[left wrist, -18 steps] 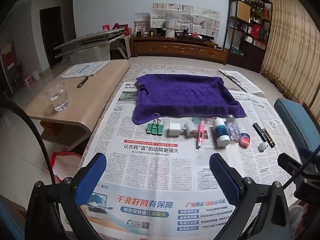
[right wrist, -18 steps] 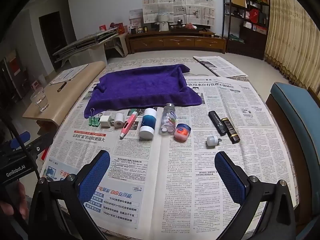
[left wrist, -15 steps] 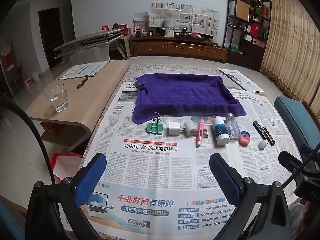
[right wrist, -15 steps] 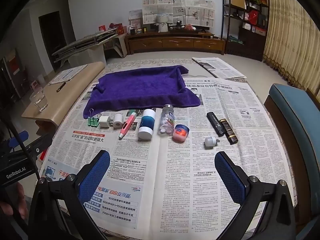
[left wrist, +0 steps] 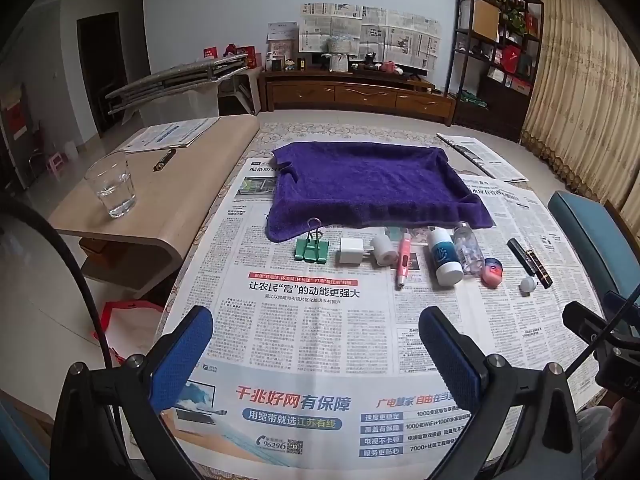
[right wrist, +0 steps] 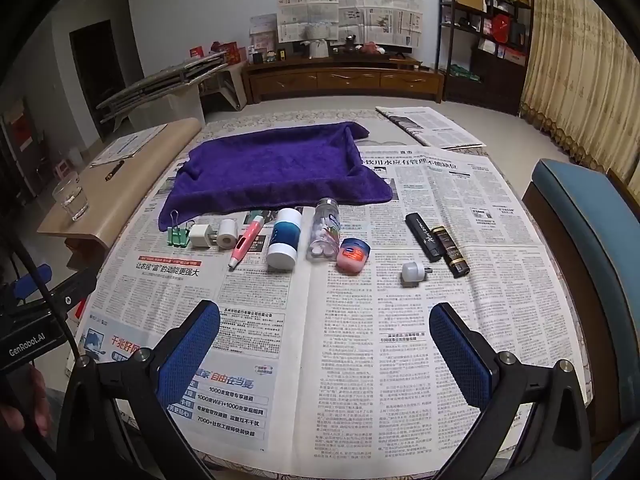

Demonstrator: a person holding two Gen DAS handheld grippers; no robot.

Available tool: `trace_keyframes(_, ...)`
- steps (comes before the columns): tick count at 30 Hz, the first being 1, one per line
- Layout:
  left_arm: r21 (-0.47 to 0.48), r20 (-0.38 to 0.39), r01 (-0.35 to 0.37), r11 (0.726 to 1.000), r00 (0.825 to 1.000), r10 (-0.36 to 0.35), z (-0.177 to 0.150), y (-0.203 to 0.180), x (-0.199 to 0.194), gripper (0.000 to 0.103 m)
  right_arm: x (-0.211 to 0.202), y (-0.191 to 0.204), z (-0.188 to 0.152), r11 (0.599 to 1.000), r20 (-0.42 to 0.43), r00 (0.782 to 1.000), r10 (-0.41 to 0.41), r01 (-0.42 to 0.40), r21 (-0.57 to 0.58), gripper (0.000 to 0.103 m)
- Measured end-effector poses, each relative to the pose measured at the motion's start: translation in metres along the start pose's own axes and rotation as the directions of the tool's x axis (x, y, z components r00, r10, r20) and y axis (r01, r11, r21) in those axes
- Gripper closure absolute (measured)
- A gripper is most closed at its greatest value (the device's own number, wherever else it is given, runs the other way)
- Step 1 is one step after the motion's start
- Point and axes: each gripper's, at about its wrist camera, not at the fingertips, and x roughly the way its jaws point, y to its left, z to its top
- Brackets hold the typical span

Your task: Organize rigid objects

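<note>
A row of small objects lies on the newspaper-covered table in front of a purple towel-lined tray (left wrist: 372, 184) (right wrist: 272, 168): green binder clips (left wrist: 312, 249) (right wrist: 178, 234), a white charger (left wrist: 351, 251) (right wrist: 200, 235), a white roll (left wrist: 383, 250), a pink pen (left wrist: 402, 262) (right wrist: 246, 246), a white-and-blue bottle (left wrist: 444, 260) (right wrist: 284, 242), a clear pill bottle (right wrist: 325, 232), a pink jar (right wrist: 353, 254), a small white plug light (right wrist: 414, 274), and two black tubes (right wrist: 424, 236). My left gripper (left wrist: 316, 344) is open and empty, well short of the row. My right gripper (right wrist: 326, 340) is open and empty too.
A low wooden side table (left wrist: 160, 200) at the left holds a drinking glass (left wrist: 112, 188), a pen and papers. A blue chair (right wrist: 588, 232) stands at the right table edge. A red bag (left wrist: 128, 316) lies on the floor at the left.
Both views have shifted very slightly; the objects sit marginally differently in frame. Both grippers stay open and nothing on the table has moved.
</note>
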Motion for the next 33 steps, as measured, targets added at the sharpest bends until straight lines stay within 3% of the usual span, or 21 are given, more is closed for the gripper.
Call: trace_keyframes(33, -0.026, 0.003, -0.027, 0.999, 1.0, 0.027, 0.004, 0.013, -0.002, 0.0, -0.008, -0.001, 0.0, 1.0, 0.008, 1.0, 0.004, -0.004, -0.006, 0.0)
